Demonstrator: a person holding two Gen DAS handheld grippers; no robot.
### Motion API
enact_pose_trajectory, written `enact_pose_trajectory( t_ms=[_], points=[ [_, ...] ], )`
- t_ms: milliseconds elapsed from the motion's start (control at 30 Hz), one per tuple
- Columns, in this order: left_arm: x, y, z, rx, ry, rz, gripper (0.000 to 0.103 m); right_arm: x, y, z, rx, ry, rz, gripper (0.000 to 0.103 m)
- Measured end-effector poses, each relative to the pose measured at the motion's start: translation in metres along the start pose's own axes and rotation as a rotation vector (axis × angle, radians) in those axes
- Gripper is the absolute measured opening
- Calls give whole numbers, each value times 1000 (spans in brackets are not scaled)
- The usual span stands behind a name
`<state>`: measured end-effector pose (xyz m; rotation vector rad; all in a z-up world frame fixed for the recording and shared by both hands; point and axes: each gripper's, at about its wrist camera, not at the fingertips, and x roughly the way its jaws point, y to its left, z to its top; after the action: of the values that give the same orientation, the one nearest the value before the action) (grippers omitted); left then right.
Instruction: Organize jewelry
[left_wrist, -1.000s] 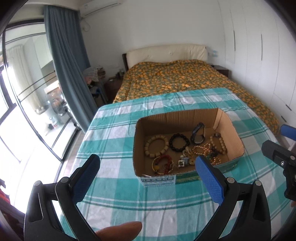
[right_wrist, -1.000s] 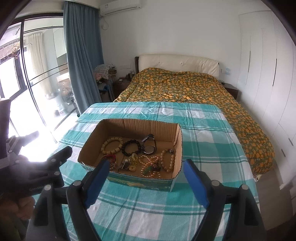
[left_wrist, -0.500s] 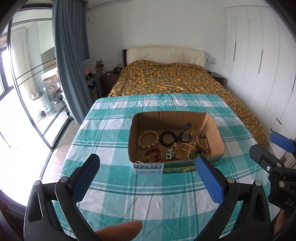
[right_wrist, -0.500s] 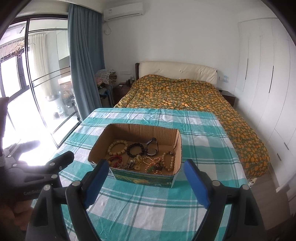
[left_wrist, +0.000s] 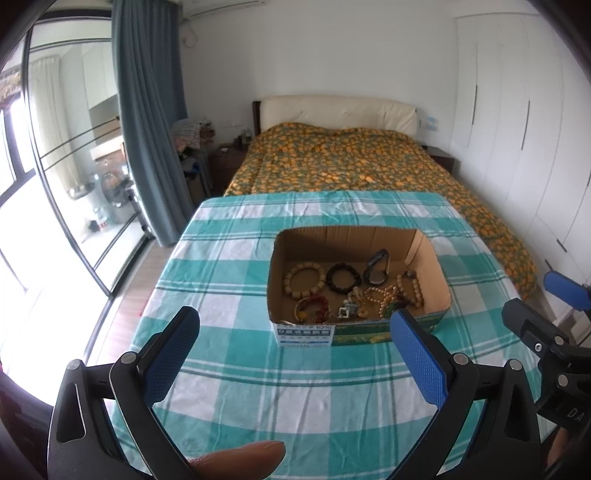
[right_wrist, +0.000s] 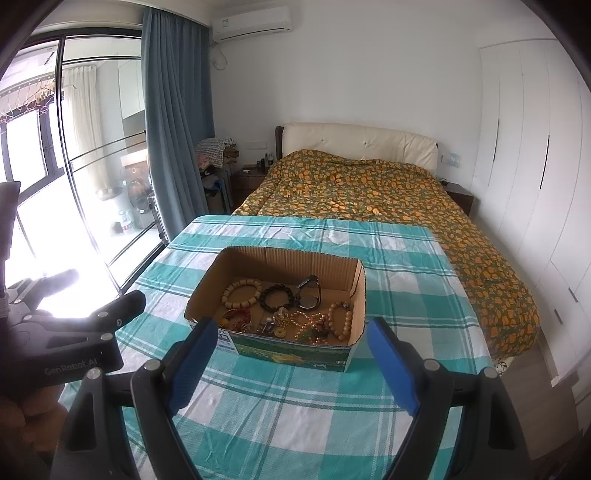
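An open cardboard box (left_wrist: 436, 291) (right_wrist: 207, 288) sits mid-table and holds several pieces of jewelry: a tan bead bracelet (left_wrist: 303, 281) (right_wrist: 242, 292), a dark bead bracelet (left_wrist: 343, 277) (right_wrist: 277, 297), a watch (left_wrist: 377, 261) (right_wrist: 309, 295), a red bangle (left_wrist: 312, 308) and a tangle of pearl and bead strands (left_wrist: 384, 297) (right_wrist: 317, 325). My left gripper (left_wrist: 295, 354) is open and empty, held above the table in front of the box. My right gripper (right_wrist: 295, 362) is open and empty, also in front of the box.
The table wears a teal and white checked cloth (left_wrist: 236, 280) (right_wrist: 406, 288). A bed with an orange patterned cover (left_wrist: 347, 162) stands beyond its far edge. Glass doors and a blue curtain (left_wrist: 147, 110) are on the left, white wardrobes (left_wrist: 517, 110) on the right.
Both grippers have drawn back and risen from the box, which now looks smaller and farther away. Both stay open. The jewelry has not moved.
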<state>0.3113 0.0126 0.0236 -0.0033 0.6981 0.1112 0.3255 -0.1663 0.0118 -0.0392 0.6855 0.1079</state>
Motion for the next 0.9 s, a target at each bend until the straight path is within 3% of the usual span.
enact_pose_trajectory(
  t_ms=[900],
  points=[
    [1,5,-1,-18,17,-8,103,-1,4,0,-15,-2,3,85]
  ],
)
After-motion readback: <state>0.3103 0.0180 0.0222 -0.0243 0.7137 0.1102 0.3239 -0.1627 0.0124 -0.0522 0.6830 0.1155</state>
